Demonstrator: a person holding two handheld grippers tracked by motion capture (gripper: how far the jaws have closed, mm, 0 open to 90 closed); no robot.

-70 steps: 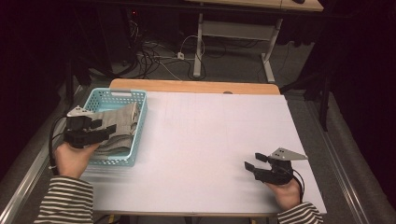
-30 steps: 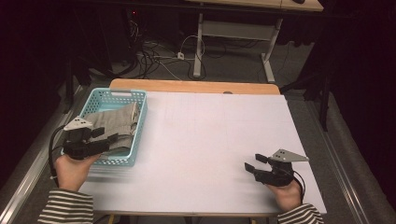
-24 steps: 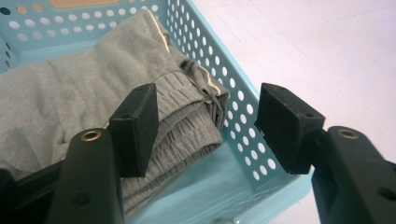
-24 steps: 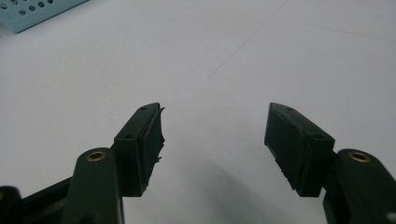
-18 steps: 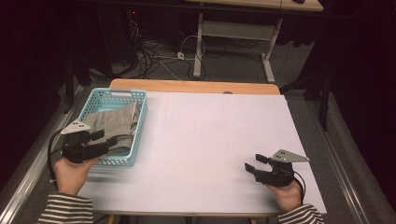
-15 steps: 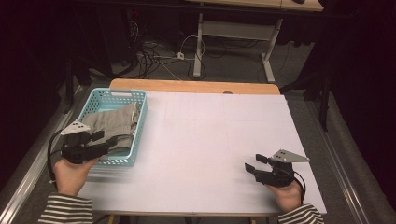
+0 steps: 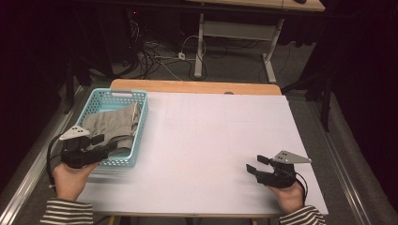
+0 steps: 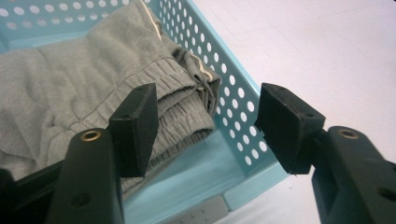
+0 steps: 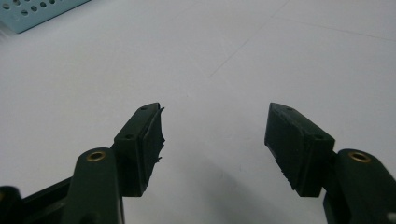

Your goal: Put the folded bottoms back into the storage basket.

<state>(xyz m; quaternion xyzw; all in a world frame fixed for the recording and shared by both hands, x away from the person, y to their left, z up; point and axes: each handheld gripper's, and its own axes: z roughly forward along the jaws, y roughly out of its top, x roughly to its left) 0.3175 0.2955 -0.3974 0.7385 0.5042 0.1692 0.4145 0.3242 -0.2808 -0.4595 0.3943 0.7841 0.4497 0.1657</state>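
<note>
A light-blue perforated basket (image 7: 142,123) stands at the table's left side with a folded grey garment (image 7: 111,124) lying in it. My left gripper (image 7: 107,144) is open at the basket's near edge, held by a hand in a striped sleeve. In the left gripper view, my left gripper (image 8: 208,112) straddles the basket's wall (image 8: 233,107): one jaw hovers over the garment's ribbed waistband (image 8: 182,100), the other is outside, over the table. My right gripper (image 7: 253,165) rests open near the front right of the table, and the right gripper view has nothing between its jaws (image 9: 215,126).
A white sheet (image 7: 220,140) covers the tabletop, with a wooden strip (image 7: 192,86) along the far edge. Behind the table are cables on the floor (image 7: 155,56) and a desk frame (image 7: 234,33). A corner of the basket (image 9: 32,11) appears far off in the right gripper view.
My left gripper has drawn back toward the person, from over the garment to the basket's near edge. The garment stays in the basket. The right gripper has not moved.
</note>
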